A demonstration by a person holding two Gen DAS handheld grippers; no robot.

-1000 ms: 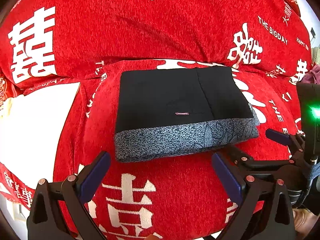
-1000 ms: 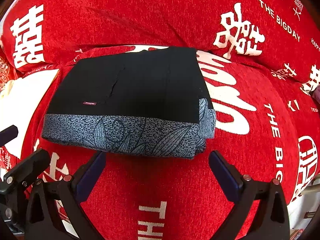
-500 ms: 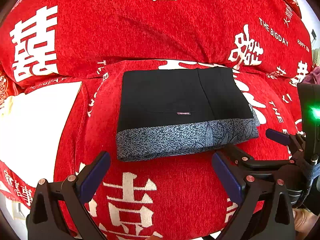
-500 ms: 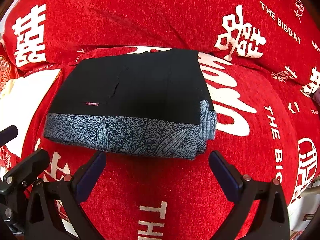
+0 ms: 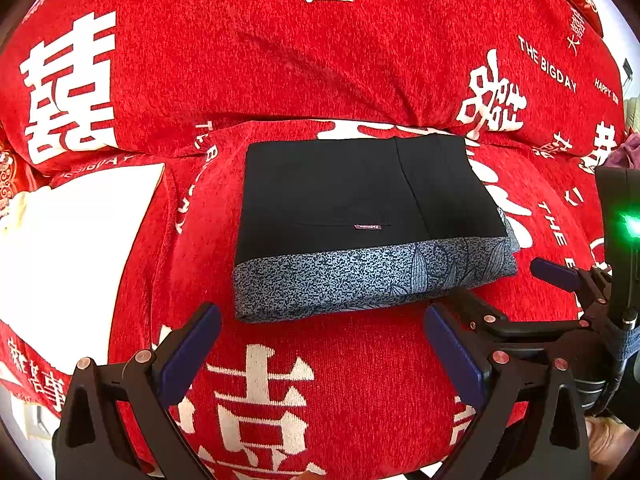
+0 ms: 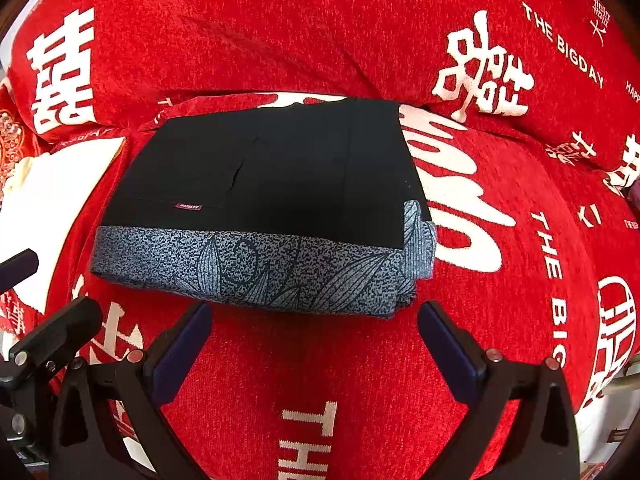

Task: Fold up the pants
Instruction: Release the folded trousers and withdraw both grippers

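Note:
Black pants (image 5: 352, 196) lie folded into a compact rectangle on a red sofa seat, with a grey leaf-patterned waistband along the near edge. They also show in the right wrist view (image 6: 272, 176). My left gripper (image 5: 320, 336) is open and empty, just in front of the waistband. My right gripper (image 6: 312, 332) is open and empty, also just short of the near edge. The right gripper shows at the right in the left wrist view (image 5: 560, 280).
The sofa (image 5: 280, 60) wears a red cover with white characters; its backrest rises right behind the pants. A white patch of the cover (image 5: 60, 248) lies to the left. The seat's front edge is below the grippers.
Both grippers have drifted slightly; the pants sit a touch lower in the views. Nothing was gripped or released, and the pants have not moved.

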